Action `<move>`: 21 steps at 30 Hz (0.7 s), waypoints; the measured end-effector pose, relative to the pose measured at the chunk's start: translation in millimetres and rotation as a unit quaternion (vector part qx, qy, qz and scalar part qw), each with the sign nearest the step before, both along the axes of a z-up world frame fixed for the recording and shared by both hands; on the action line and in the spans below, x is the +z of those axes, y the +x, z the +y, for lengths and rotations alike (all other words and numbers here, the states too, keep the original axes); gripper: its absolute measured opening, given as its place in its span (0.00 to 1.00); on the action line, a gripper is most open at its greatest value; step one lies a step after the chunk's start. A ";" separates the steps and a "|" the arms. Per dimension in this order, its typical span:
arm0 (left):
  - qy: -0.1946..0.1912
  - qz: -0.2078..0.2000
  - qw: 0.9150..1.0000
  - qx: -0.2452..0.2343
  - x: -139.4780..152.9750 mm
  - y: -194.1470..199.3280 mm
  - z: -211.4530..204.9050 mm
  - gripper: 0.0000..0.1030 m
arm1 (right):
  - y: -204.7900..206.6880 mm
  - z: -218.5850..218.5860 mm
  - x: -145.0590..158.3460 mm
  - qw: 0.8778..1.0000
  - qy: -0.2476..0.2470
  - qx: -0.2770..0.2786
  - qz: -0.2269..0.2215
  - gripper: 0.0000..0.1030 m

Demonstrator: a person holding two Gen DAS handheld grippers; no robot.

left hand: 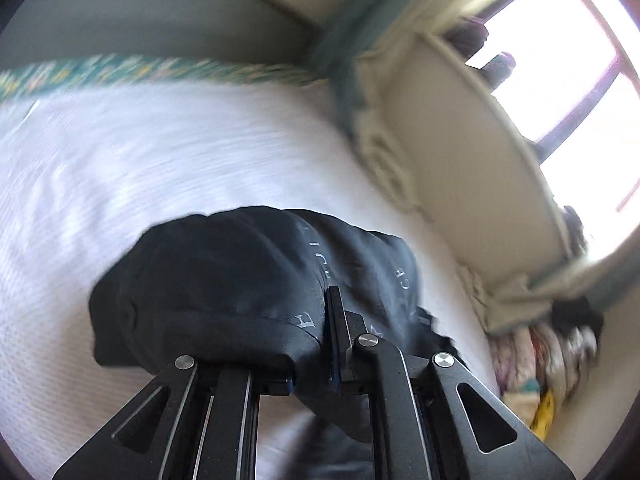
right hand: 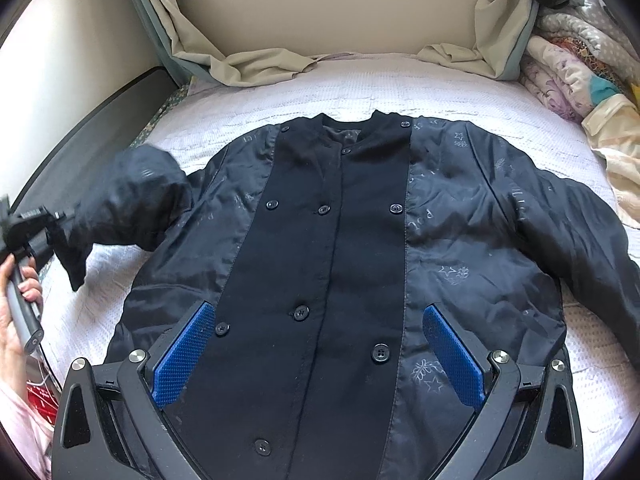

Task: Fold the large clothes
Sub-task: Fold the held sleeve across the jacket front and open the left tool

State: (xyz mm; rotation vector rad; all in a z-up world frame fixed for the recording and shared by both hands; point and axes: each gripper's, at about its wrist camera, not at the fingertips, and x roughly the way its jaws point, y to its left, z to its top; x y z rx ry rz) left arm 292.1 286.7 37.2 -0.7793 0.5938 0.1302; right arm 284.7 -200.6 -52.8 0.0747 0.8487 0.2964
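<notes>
L gripper [left hand: 320,344] jaws pinched tight on left sleeve [right hand: 132,200] of dark navy button-front padded jacket [right hand: 340,264], lying flat on white textured bedspread [right hand: 480,96]. R gripper [right hand: 320,360] spread wide, holds nothing, over near hem.

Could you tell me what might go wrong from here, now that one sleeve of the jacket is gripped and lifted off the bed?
The left gripper pinches only the cuff end of the sleeve, so the fabric may slip out mid-fold. The right gripper hangs open over the jacket without pinning it, so pulling the sleeve could drag the whole jacket across the bedspread. The other sleeve lies bunched, so the fold may end uneven.
</notes>
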 end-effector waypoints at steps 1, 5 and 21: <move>0.014 -0.012 1.000 -0.014 10.3 0.2 -15.5 0.13 | -0.7 -0.5 1.3 1.000 0.001 -0.001 -0.002 1.00; 0.084 -0.046 0.992 -0.083 39.8 7.0 -91.4 0.13 | -2.4 -5.7 4.9 1.000 0.005 -0.010 -0.005 1.00; 0.144 0.105 0.939 -0.295 -61.8 32.8 -289.1 0.51 | -4.2 -46.6 9.5 0.997 0.004 -0.071 -0.006 1.00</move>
